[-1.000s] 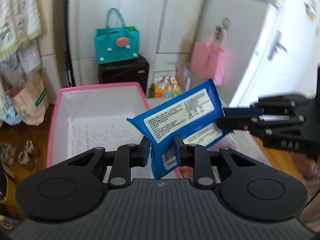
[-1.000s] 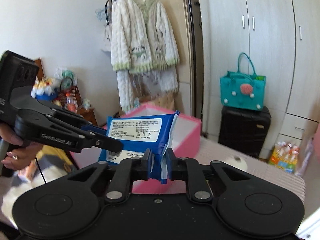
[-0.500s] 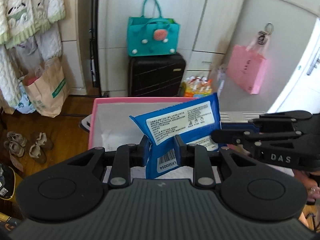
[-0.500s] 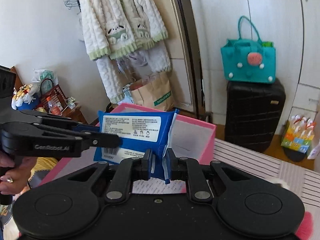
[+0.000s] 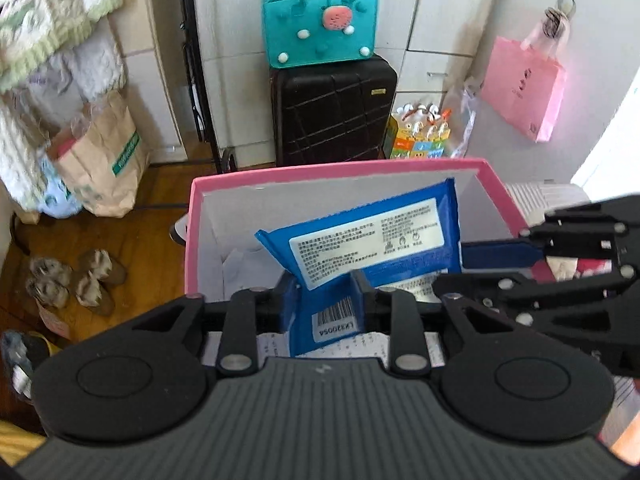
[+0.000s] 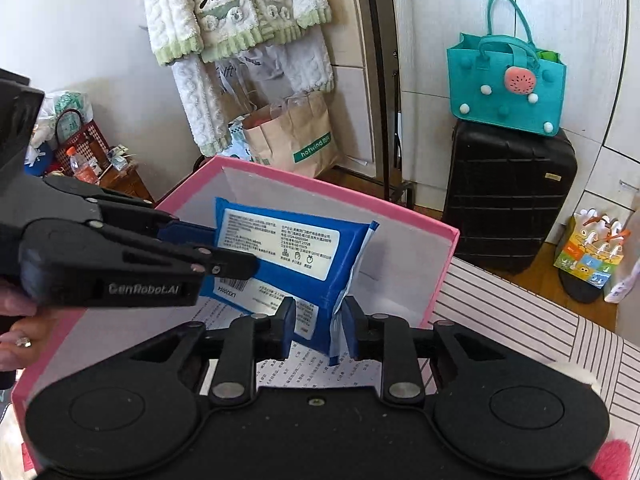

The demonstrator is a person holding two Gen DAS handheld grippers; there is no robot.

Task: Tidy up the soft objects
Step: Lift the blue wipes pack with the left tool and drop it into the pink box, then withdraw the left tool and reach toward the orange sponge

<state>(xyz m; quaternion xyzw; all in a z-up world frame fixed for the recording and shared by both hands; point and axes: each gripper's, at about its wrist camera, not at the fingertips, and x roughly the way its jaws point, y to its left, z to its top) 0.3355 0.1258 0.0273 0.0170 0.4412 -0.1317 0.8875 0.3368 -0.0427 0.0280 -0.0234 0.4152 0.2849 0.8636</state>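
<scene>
A blue wet-wipe pack (image 5: 372, 236) with a white label hangs tilted inside the pink box (image 5: 340, 166), above the printed paper on its floor. My left gripper (image 5: 325, 300) has the pack's lower corner between its pads; its jaws are opening and the pads still touch the pack. My right gripper (image 6: 319, 322) stands at the pack's (image 6: 280, 248) other end, jaws opening, with the thin seam edge loose between the pads. Each gripper also shows in the other's view, the right gripper (image 5: 472, 266) on the right and the left gripper (image 6: 224, 248) on the left.
Behind the pink box (image 6: 304, 178) stand a black suitcase (image 5: 336, 112) with a teal bag (image 5: 320, 24) on it, a paper bag (image 5: 100, 160) and slippers (image 5: 72, 280) on the wooden floor. A striped cloth (image 6: 520, 320) lies right of the box. A hand (image 6: 16, 332) holds the left gripper.
Both grippers have carried the pack forward and down from above the box into it. The right gripper's pads have spread apart around the seam.
</scene>
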